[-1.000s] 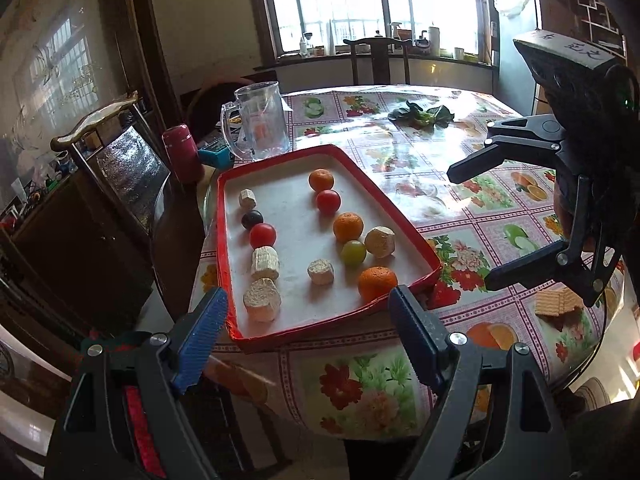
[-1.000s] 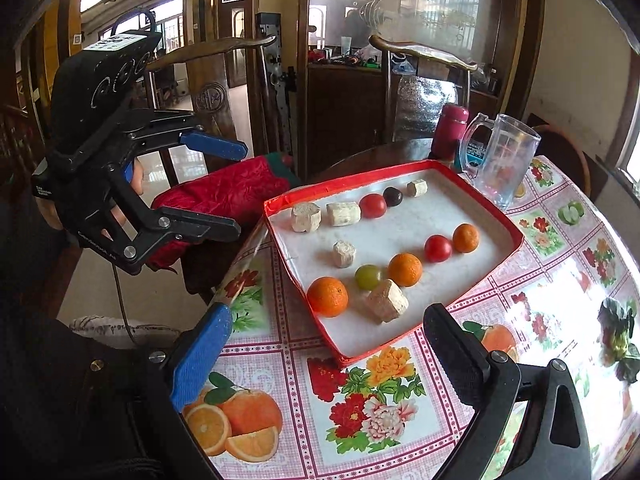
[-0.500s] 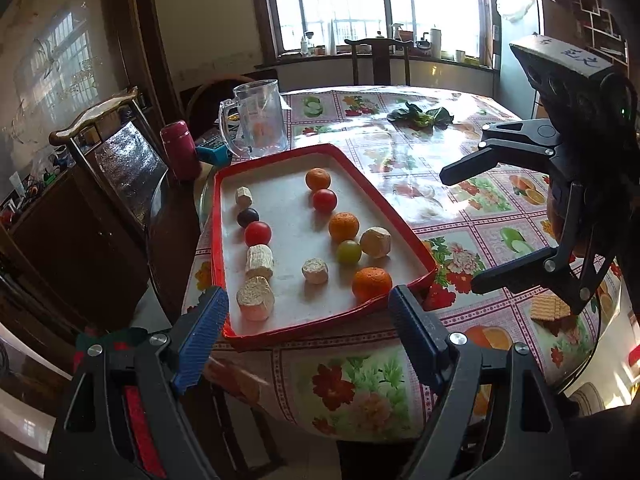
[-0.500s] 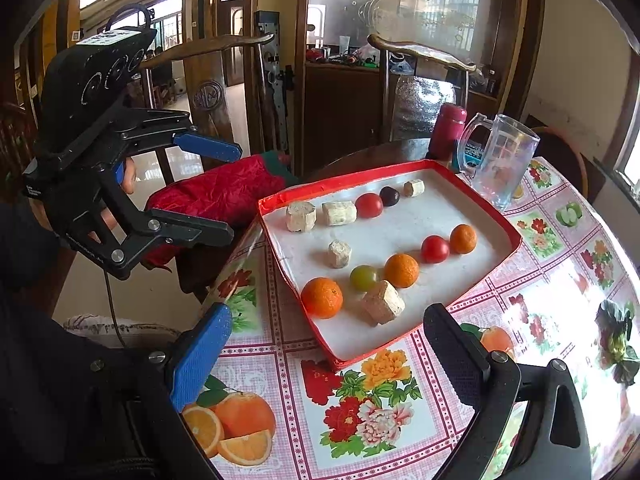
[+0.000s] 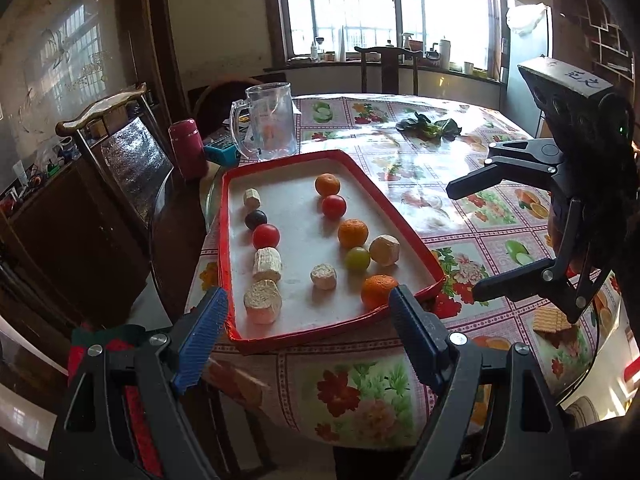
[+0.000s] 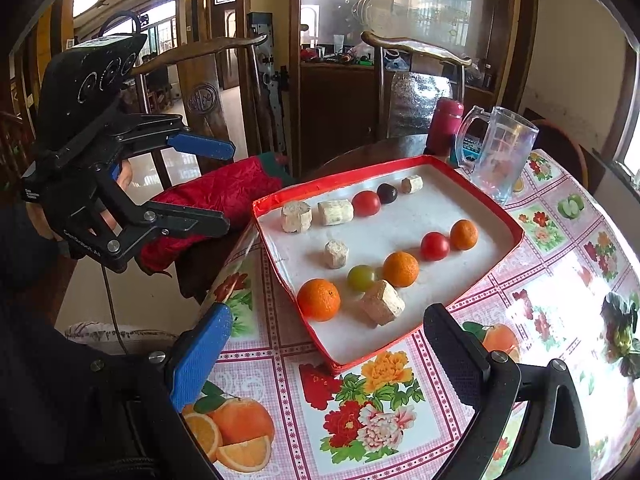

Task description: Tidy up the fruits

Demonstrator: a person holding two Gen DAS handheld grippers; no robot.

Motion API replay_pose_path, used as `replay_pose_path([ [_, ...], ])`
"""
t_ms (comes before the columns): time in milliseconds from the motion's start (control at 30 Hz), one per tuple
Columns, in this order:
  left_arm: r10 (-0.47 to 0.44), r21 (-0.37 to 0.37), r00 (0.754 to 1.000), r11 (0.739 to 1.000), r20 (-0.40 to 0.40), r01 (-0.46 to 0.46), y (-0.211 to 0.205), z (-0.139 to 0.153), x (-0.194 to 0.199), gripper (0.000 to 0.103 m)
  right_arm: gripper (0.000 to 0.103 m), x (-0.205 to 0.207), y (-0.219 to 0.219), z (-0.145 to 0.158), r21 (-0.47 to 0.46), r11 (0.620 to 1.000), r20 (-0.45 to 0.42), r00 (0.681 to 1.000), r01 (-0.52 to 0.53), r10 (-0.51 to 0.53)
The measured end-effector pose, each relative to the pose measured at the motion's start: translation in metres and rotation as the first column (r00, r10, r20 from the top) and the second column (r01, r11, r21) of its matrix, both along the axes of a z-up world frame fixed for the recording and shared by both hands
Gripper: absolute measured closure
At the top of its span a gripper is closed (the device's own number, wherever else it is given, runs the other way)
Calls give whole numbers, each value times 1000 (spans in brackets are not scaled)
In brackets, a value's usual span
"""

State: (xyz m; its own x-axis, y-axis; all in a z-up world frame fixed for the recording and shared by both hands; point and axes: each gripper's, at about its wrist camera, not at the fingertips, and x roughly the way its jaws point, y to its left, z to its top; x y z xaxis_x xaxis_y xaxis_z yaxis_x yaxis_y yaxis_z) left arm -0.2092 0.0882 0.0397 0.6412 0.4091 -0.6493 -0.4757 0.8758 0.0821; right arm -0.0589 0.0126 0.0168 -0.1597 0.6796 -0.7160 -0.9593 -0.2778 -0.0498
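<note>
A red-rimmed tray (image 5: 412, 236) (image 6: 516, 240) lies on the table near its edge. In it are oranges (image 5: 378, 290) (image 6: 319, 299), red tomatoes (image 5: 265, 235) (image 6: 435, 245), a green fruit (image 5: 357, 258) (image 6: 361, 277), a dark plum (image 5: 255, 219) (image 6: 387, 193) and several beige corn-like chunks (image 5: 262, 301) (image 6: 382, 302). My left gripper (image 5: 308, 332) is open and empty, just short of the tray's near edge; it also shows in the right wrist view (image 6: 216, 186). My right gripper (image 6: 328, 352) is open and empty at the tray's right side; it also shows in the left wrist view (image 5: 466, 244).
A clear glass mug (image 5: 268, 122) (image 6: 498, 154) and a red flask (image 5: 186, 152) (image 6: 446, 120) stand behind the tray. Green leaves (image 5: 428, 126) and biscuits (image 5: 552, 320) lie on the floral tablecloth (image 6: 400, 408). Wooden chairs (image 5: 120, 136) and a red cushion (image 6: 224, 196) stand beside the table.
Both grippers have drifted slightly, so the tray sits a little differently in each view. Nothing was grasped or moved in the tray.
</note>
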Motion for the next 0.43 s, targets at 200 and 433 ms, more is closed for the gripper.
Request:
replay_pose_path([
  [200, 3, -3, 1000, 1000, 2, -3, 1, 0, 1, 20, 5, 0, 1, 0, -1, 1000, -3, 1000, -2, 2],
  [433, 22, -13, 1000, 1000, -5, -22, 5, -1, 1, 20, 5, 0, 4, -2, -2, 1000, -7, 1000, 5, -5],
])
